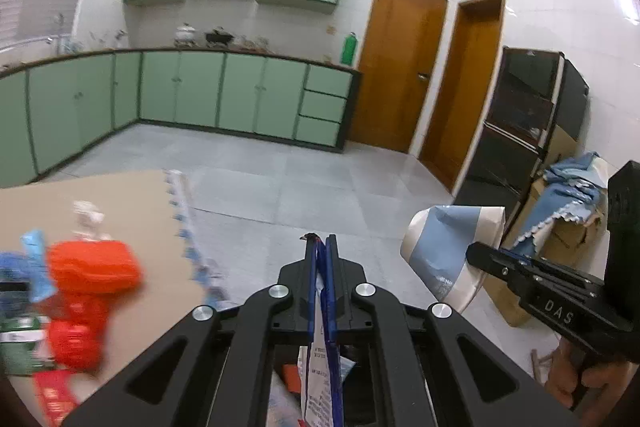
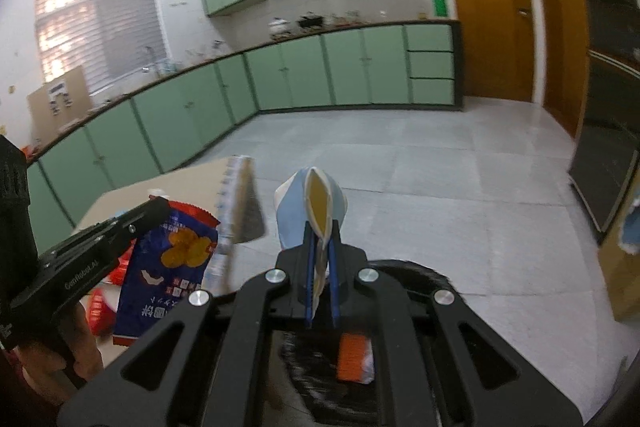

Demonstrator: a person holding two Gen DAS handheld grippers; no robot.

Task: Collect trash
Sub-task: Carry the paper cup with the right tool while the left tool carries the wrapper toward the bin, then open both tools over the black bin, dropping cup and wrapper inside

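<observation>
My left gripper (image 1: pixel 320 241) is shut on a blue snack bag (image 1: pixel 320 367), which hangs down between its fingers. In the right wrist view the same bag (image 2: pixel 168 267) dangles from the left gripper (image 2: pixel 158 207) at the left. My right gripper (image 2: pixel 322 231) is shut on a squashed blue-and-white paper cup (image 2: pixel 296 211). The left wrist view shows that cup (image 1: pixel 444 247) at the tip of the right gripper (image 1: pixel 474 253). Below the right gripper is a black bin (image 2: pixel 420 273) with an orange packet (image 2: pixel 352 355) inside. Red wrappers (image 1: pixel 92 263) lie blurred on the brown tabletop (image 1: pixel 120 195).
A strip of sachets (image 1: pixel 188 227) hangs off the table edge and a green box (image 1: pixel 20 343) sits at far left. Green cabinets (image 1: pixel 200 95) line the far walls. Wooden doors (image 1: pixel 400 67), a black cabinet (image 1: pixel 520 115) and a cardboard box with blue cloth (image 1: pixel 568 203) stand right.
</observation>
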